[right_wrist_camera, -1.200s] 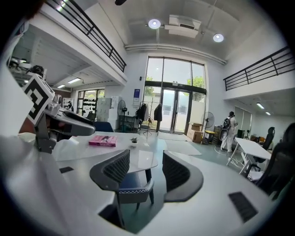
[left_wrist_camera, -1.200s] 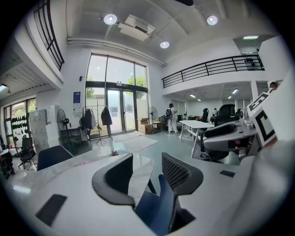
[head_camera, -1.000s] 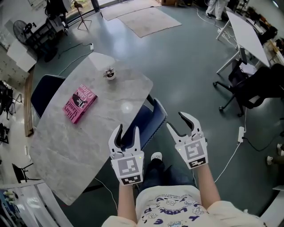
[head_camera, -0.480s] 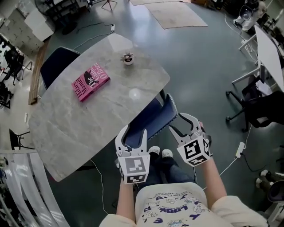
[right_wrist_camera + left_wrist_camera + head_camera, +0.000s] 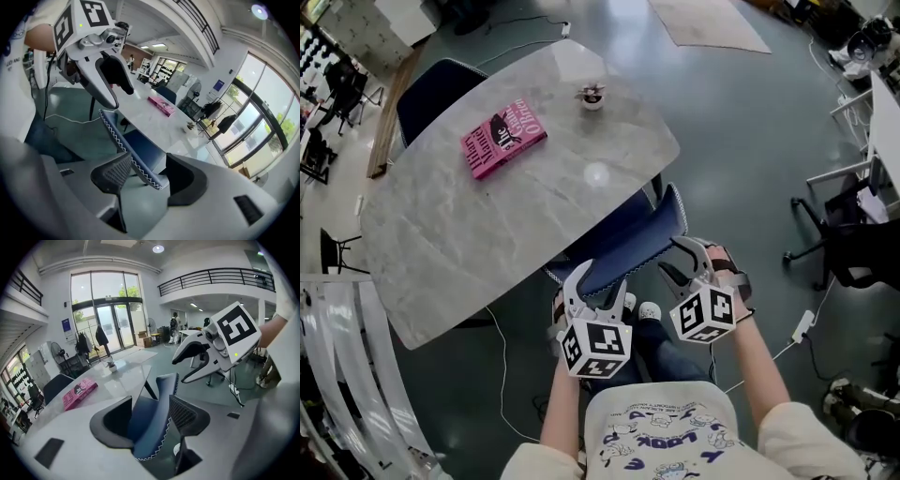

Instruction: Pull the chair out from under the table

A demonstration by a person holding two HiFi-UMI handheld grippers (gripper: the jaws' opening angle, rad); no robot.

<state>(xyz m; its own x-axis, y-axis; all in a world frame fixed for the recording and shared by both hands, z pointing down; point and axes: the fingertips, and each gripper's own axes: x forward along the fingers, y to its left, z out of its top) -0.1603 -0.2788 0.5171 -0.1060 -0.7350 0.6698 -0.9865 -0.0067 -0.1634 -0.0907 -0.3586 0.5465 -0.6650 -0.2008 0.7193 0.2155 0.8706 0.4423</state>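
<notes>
White zigzag stitching point(image 5: 162, 439) on chair back point(image 5: 146, 426): gripper views only.

- a glossy grey-green floor point(image 5: 741, 122) runs all round, catching reflections
- a pale rug point(image 5: 708, 23) lies at the far end
- tall glass doors point(image 5: 110, 319) let daylight in
- a black-railed balcony point(image 5: 211, 277) runs above white walls
- a round ceiling lamp point(image 5: 158, 248) is lit
- a black office chair point(image 5: 853, 253) stands beside a white desk point(image 5: 886, 122)

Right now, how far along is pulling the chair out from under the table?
Done: the left gripper and right gripper straddle the dark blue chair's backrest. In hand: left jaws opening, neither clamped. Left: grip and pull; the chair sits partly under the grey marble table.
</notes>
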